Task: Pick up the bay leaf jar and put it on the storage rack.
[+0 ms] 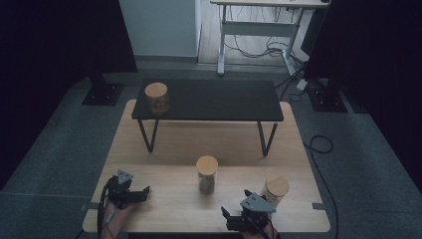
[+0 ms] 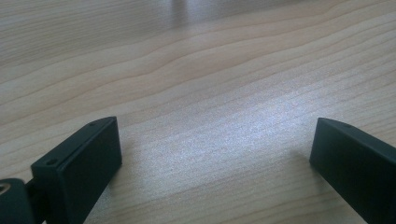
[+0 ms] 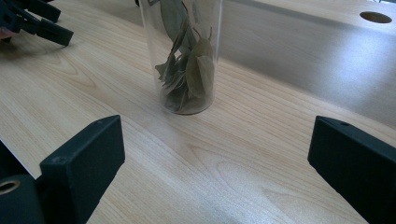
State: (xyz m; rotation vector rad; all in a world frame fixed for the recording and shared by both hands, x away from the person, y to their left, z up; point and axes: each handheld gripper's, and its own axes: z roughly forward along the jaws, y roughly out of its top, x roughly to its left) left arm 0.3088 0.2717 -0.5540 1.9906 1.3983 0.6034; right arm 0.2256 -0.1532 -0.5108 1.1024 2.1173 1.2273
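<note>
ahead of the wide-open right claw [image 3: 212,154], apart from it, stands the leaf jar [image 3: 183,60].

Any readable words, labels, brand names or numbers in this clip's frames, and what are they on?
None can be read.
The three jars with wooden lids, the middle one holding dried leaves, the one by the right tool and the one on the black bench, show no label.
The wooden table and both tools are unmarked.

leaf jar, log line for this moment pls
leaf jar: upright on table, untouched | right tool: open, facing jar | left tool: open, empty
</note>
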